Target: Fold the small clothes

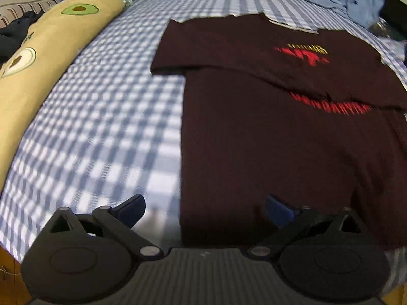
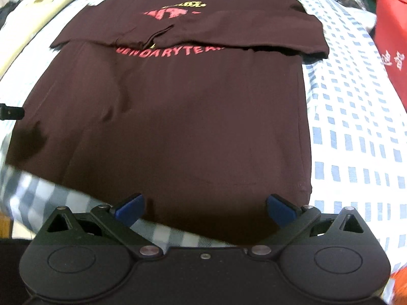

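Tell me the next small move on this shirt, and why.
Probably lower both open tools, left and right, onto the shirt's near hem and pinch it: both sleeves already lie folded across the chest, and neither tool holds anything yet.

Both grippers black w/ round hubs, silver pivot screws, blue fingers (image 1: 132, 209), ribbed grey base on left

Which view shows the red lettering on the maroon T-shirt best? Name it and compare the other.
The right wrist view: the red lettering on the maroon T-shirt is nearly centred and partly readable below the folded-in sleeves. In the left wrist view the lettering sits far right, motion-blurred and unreadable.
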The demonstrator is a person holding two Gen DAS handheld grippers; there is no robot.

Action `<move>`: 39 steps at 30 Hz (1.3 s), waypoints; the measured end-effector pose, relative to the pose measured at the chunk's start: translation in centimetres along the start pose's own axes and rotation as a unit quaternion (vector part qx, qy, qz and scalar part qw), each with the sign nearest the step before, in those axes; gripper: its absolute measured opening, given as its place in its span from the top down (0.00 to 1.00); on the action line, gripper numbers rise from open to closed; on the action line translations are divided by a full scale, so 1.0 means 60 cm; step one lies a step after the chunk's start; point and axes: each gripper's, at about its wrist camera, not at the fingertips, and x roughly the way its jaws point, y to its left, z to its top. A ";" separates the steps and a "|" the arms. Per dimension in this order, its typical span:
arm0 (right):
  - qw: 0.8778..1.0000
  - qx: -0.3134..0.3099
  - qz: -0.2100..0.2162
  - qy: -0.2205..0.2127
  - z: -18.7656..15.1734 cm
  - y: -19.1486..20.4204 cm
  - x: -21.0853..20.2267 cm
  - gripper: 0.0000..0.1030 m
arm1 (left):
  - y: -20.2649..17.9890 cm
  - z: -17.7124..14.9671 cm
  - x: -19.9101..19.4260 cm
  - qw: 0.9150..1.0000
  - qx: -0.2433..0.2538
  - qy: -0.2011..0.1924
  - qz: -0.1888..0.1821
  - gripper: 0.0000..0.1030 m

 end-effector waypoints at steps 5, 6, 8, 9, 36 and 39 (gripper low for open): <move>0.995 -0.097 -0.014 0.002 -0.033 0.017 0.001 0.01 | -0.031 -0.039 -0.016 0.999 0.042 -0.008 0.006 0.01; 0.993 -0.120 -0.019 0.001 -0.040 0.022 0.001 0.01 | -0.038 -0.046 -0.020 0.998 0.055 -0.011 0.008 0.01; 0.985 -0.169 -0.036 -0.005 -0.055 0.032 0.003 0.01 | -0.051 -0.055 -0.026 0.997 0.077 -0.018 0.011 0.01; 0.981 -0.190 -0.048 -0.008 -0.061 0.036 0.005 0.01 | -0.057 -0.059 -0.028 0.996 0.087 -0.020 0.013 0.01; 0.891 -0.397 -0.181 -0.126 -0.136 0.070 0.037 0.49 | -0.143 -0.157 -0.091 0.982 0.167 -0.090 0.007 0.01; 0.895 -0.394 -0.167 -0.124 -0.130 0.071 0.025 0.63 | -0.171 -0.163 -0.083 0.975 0.199 -0.097 0.009 0.01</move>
